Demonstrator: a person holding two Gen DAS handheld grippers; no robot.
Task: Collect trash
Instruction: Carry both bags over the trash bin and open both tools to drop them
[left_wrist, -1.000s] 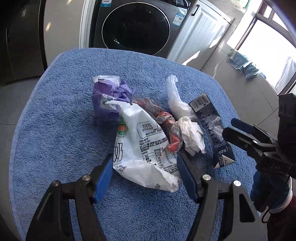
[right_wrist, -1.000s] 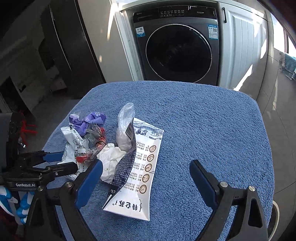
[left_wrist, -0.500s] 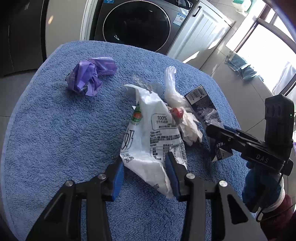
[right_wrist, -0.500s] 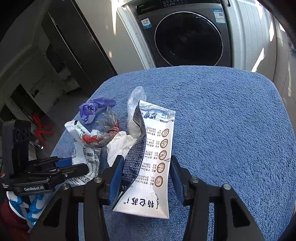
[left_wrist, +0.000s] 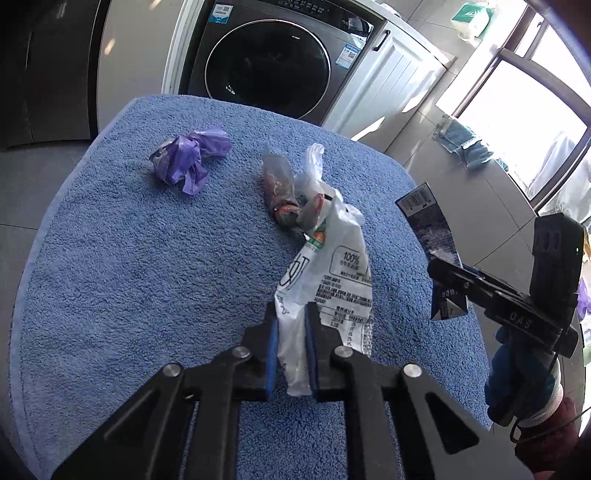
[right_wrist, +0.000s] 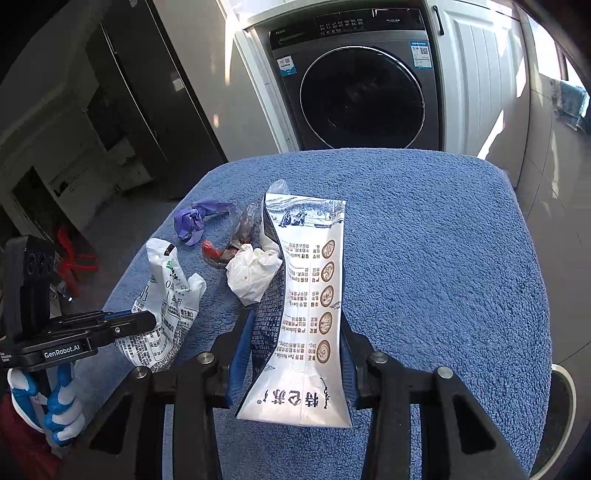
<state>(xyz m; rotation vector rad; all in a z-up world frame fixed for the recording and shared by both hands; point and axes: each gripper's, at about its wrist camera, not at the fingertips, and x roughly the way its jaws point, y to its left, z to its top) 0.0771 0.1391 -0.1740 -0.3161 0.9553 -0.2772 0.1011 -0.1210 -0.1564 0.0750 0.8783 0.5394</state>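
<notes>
My left gripper (left_wrist: 290, 314) has its blue pads pressed on the lower edge of a white printed plastic bag (left_wrist: 332, 269), and its jaws are still closing. The bag hangs lifted off the blue towel. In the right wrist view my right gripper (right_wrist: 297, 325) pinches a flattened blue-and-white milk carton (right_wrist: 310, 295) between its pads, jaws still closing too. Left on the towel are a crumpled purple wrapper (left_wrist: 188, 158), a clear wrapper with red scraps (left_wrist: 280, 188), a clear bag (left_wrist: 312, 166) and a white tissue wad (right_wrist: 253, 273).
A blue towel (left_wrist: 129, 258) covers the rounded table. Behind it stand a dark front-loading washing machine (left_wrist: 266, 70) and a white cabinet (left_wrist: 388, 81). Tiled floor and a bright window (left_wrist: 517, 110) lie to the right. A gloved hand (right_wrist: 59, 402) holds the left gripper.
Both grippers have closed from wide open, the left onto the white bag and the right onto the carton, and drawn them back. The purple and red wrappers stayed on the towel.
</notes>
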